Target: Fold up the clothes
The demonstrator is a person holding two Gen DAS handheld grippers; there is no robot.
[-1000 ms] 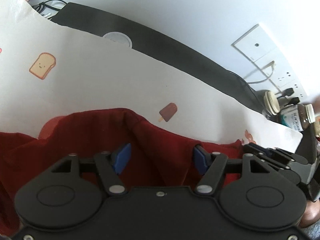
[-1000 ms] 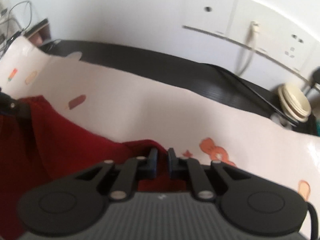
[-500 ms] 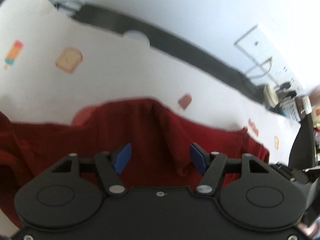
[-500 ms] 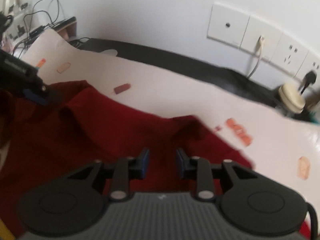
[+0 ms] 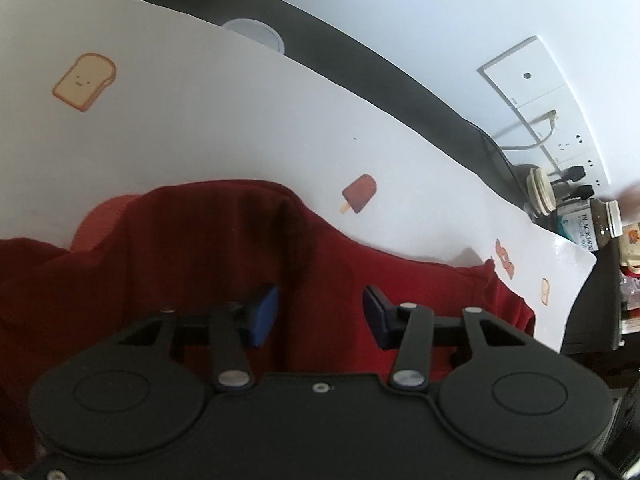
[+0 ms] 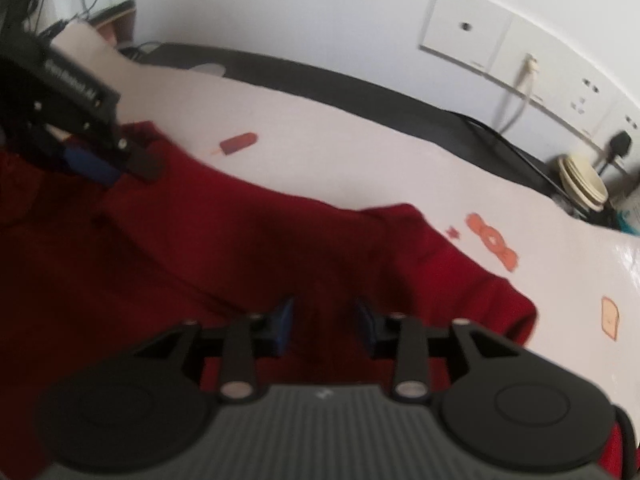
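Observation:
A dark red garment point(image 5: 208, 248) lies on a white tablecloth point(image 5: 192, 120) printed with toast and ice-lolly pictures. It also fills the lower left of the right wrist view point(image 6: 224, 240). My left gripper point(image 5: 318, 314) is open just above the garment, near a raised fold, holding nothing. It also shows in the right wrist view point(image 6: 108, 160) at the garment's far left edge. My right gripper point(image 6: 322, 322) is open over the garment's near right part, holding nothing.
A black table edge point(image 5: 360, 64) runs behind the cloth, below a white wall with sockets point(image 6: 480, 44) and plugged cables. Jars point(image 5: 588, 220) and stacked lids point(image 6: 580, 180) stand at the far right. A white round disc point(image 5: 256, 32) lies at the back.
My right gripper has opened, let go of the garment's edge and drawn back. The garment now lies spread on the cloth. My left gripper stays open and has drawn back over the garment.

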